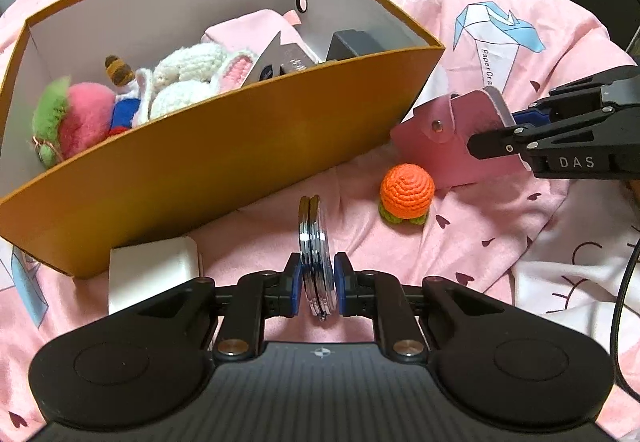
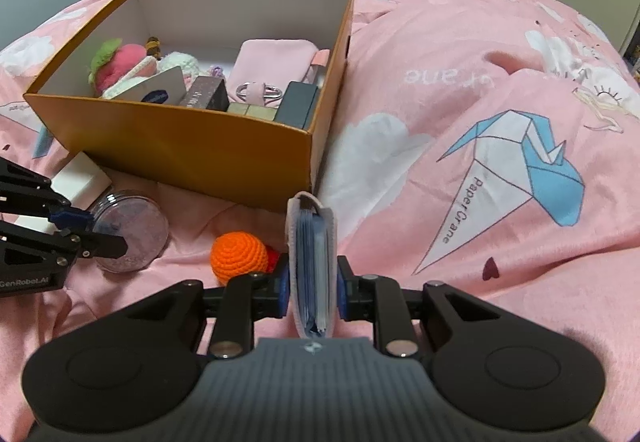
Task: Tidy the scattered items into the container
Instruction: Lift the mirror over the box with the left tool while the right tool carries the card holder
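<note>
Currently I read three pieces of writing: "DAS" on the right gripper (image 1: pixel 490 140) body at the right edge of the left wrist view, "GenRobot.AI" on the left gripper (image 2: pixel 108 238) body at the lower left of the right wrist view, and "Paper Crane" under the origami crane print (image 2: pixel 520 158) on the pink bedspread (image 2: pixel 460 42).

My left fingers (image 1: pixel 294 284) stand narrow, clamped on a clear round lidded case (image 1: pixel 316 254) held on edge at centre frame. My right fingers (image 2: pixel 283 284) are likewise narrow, pressed on a pink snap-button card holder (image 2: pixel 312 262) with blue sleeves showing along its open edge; both items are outside the container.

The orange cardboard box (image 1: pixel 224 146) sits open on the bed, upper left in both views. Its contents:
- a pink and green plush (image 1: pixel 76 122) at the left end
- a white crocheted toy (image 1: pixel 188 74) with pink ears
- a pink pouch (image 2: pixel 276 60) against the far wall
- a dark box (image 2: pixel 298 104) in the near right corner
- a small brown carton (image 2: pixel 204 92) with unreadable print

An orange crocheted toy (image 1: pixel 406 194) lies on the bedspread just in front of the box. A white box (image 1: pixel 154 274) touches its near corner.
</note>
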Action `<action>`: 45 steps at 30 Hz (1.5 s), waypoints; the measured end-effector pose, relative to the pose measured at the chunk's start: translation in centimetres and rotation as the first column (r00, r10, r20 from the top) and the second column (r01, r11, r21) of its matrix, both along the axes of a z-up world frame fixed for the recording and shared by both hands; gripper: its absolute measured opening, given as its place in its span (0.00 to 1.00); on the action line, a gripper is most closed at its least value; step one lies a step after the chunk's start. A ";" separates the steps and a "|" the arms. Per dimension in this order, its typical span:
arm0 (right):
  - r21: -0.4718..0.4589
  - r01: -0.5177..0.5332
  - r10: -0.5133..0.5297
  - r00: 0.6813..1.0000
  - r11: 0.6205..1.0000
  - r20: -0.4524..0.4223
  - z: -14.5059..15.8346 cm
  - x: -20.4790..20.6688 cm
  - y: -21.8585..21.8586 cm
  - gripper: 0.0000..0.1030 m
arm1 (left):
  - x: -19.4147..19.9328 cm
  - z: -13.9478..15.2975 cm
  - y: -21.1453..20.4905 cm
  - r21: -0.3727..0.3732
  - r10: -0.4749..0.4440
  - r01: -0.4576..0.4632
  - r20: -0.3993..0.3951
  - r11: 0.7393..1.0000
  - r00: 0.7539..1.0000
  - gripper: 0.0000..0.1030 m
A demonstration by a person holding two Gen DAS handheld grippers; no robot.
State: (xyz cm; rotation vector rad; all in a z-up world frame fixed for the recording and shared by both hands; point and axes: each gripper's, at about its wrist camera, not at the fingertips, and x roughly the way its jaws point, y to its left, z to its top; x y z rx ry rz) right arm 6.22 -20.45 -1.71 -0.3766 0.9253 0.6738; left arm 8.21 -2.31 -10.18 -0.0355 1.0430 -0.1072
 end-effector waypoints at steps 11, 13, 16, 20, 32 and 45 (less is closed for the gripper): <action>0.012 0.036 -0.036 0.999 0.999 0.036 2.2 -1.3 -0.6 0.19 | -1.0 0.9 1.1 -0.047 0.044 -0.041 0.058 0.998 0.997 0.15; 0.020 0.039 -0.040 0.998 0.999 0.054 3.1 -1.8 -0.9 0.19 | -1.2 1.5 1.2 -0.048 0.043 -0.040 0.069 0.998 0.997 0.15; 0.043 0.045 -0.047 0.997 0.998 0.062 4.7 -2.4 -1.4 0.19 | -1.7 2.5 1.3 -0.049 0.038 -0.033 0.092 0.998 0.995 0.15; 0.085 0.032 -0.040 0.995 0.996 0.091 7.2 -3.2 -1.8 0.18 | -2.0 4.2 1.9 -0.053 0.087 -0.080 0.153 0.995 0.984 0.14; 0.194 -0.119 0.072 0.970 0.974 0.234 13.1 -4.5 0.9 0.18 | -2.9 10.1 3.9 -0.149 0.152 -0.113 0.279 0.982 0.948 0.14; -0.010 -0.362 0.333 0.846 0.932 0.416 12.4 -1.4 8.6 0.18 | 0.8 12.3 7.3 -0.079 0.199 -0.183 0.345 0.980 0.917 0.14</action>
